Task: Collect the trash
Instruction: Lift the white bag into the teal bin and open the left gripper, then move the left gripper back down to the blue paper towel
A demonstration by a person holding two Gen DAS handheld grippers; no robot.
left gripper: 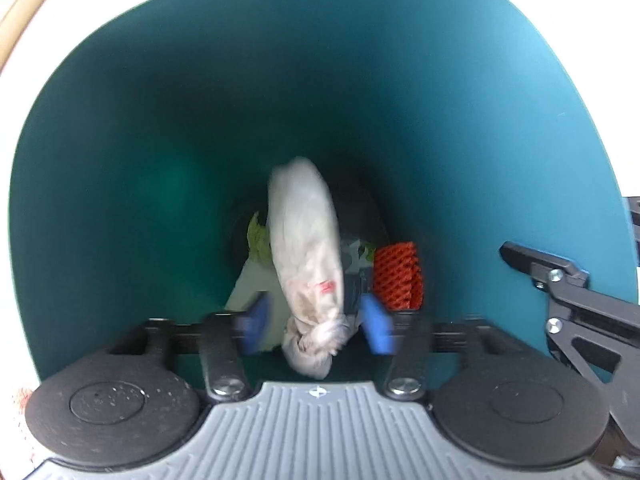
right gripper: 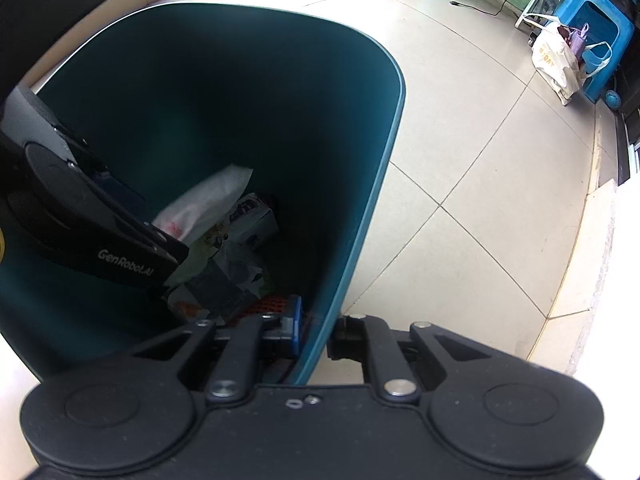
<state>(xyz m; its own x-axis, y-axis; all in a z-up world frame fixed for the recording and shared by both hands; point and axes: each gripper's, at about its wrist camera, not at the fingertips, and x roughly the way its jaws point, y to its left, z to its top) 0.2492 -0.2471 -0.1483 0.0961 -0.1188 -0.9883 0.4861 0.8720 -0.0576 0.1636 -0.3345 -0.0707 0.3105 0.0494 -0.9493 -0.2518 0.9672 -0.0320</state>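
The knotted white plastic bag (left gripper: 306,248) hangs blurred between the 2 blue pads of the left gripper (left gripper: 314,322), inside the mouth of the teal trash bin (left gripper: 500,140); the pads stand apart from it on both sides with gaps showing, so the jaws are spread wide and grip nothing, and the bag looks released and falling. It reads as a light, soft, crumpling thing, thin film with something loose inside, a little slippery on its smooth belly; the twisted knot at its near end is the firmest place to pinch, since the film there is bunched and would not slide out. From the right wrist view the same bag (right gripper: 204,204) shows as a pale shape above the litter at the bottom. Below it lie other pieces already collected: an orange foam fruit net (left gripper: 396,276), a yellow-green wrapper (left gripper: 258,236), and printed cartons (right gripper: 248,220), all light packaging that gives when pressed. The right gripper (right gripper: 316,332) is closed nearly all the way on the bin's near wall, 1 blue pad inside and the other finger outside, steadying the bin at its rim. Around the bin is a pale tiled floor (right gripper: 480,180), and well apart, at the far right, a blue plastic stool (right gripper: 600,28) with a cream shopping bag (right gripper: 556,60) leaning beside it.
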